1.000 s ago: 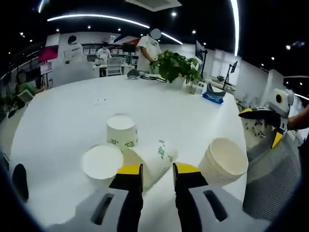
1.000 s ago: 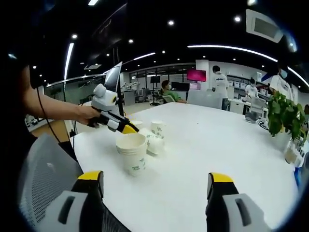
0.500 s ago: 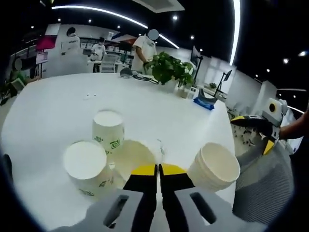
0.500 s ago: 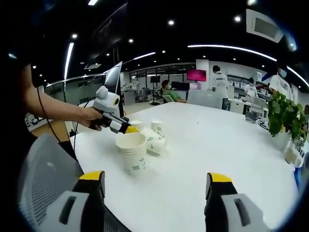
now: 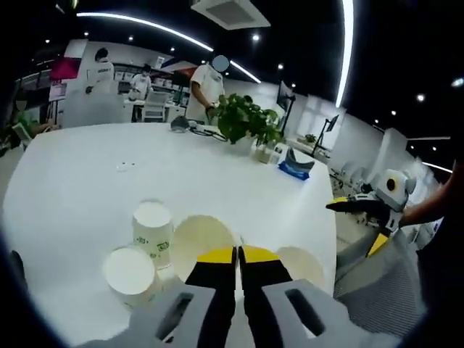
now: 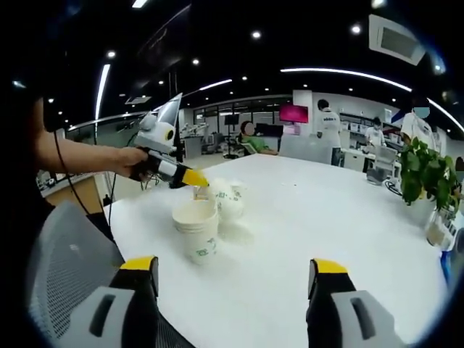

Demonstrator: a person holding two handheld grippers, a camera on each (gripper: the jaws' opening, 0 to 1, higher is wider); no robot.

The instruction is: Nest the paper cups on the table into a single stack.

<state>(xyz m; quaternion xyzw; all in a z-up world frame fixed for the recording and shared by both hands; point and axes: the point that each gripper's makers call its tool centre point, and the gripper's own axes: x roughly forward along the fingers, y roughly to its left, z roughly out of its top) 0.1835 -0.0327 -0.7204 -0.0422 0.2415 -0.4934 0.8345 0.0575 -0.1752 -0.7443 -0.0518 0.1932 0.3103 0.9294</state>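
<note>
Lifted clear of the white round table (image 6: 304,217) now, the white paper cup with green print (image 6: 225,199) hangs pinched by its rim in my left gripper (image 5: 237,255); I'd nest it into the stacked white cups (image 6: 197,228) below. Right gripper (image 6: 232,274) gapes wide, holding nothing.

Open-plan office. My white bench (image 5: 87,181) is a big meeting table; mesh office chair (image 6: 65,261) at its near edge, potted plant (image 5: 243,119) at far edge, desks with monitors (image 5: 284,94), ceiling strip lights (image 5: 145,20).
</note>
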